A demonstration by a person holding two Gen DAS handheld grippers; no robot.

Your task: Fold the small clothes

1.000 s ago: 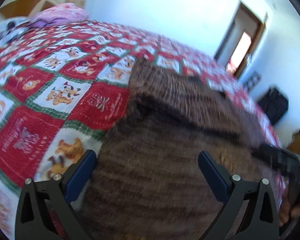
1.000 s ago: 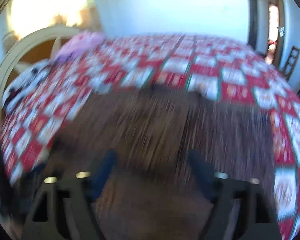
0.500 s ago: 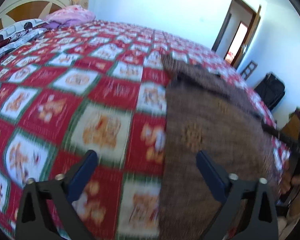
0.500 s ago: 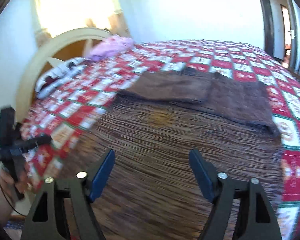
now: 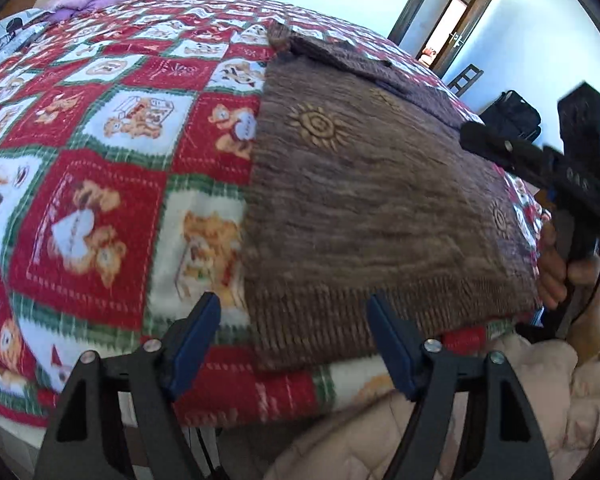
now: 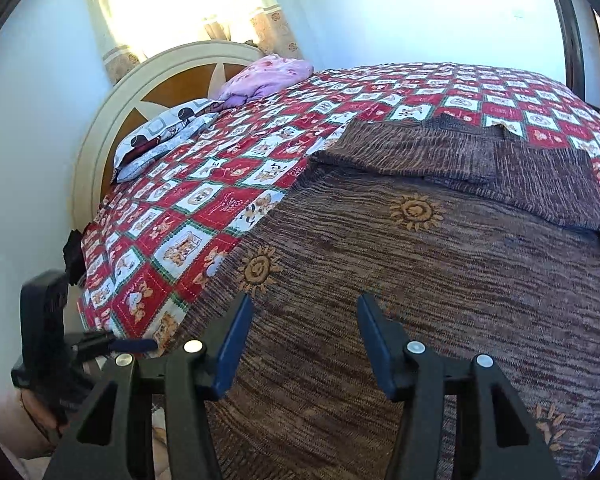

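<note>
Lying flat on the red-and-white teddy-bear quilt (image 5: 100,168), a brown knitted sweater (image 5: 364,208) with small gold sun motifs is the thing everything here sits around. Its ribbed hem reaches the near edge of the bed, and at its far end the sleeves are folded across it in a darker band (image 6: 480,160). The left gripper (image 5: 294,344) hovers at the sweater's near left hem corner, jaws closing; the corner of the hem shows between the blue pads (image 5: 196,340), though they do not press on it. The right gripper (image 6: 304,344) hangs over the sweater's near part, jaws also closing, with knit visible in the gap and nothing pinched. From the left wrist view the right tool appears just past the sweater's right edge, held in a person's hand (image 5: 556,272). Beyond the sweater's far left side, by the cream headboard (image 6: 112,120), lie a pink bundle (image 6: 268,76) and a patterned pillow (image 6: 160,136).
</note>
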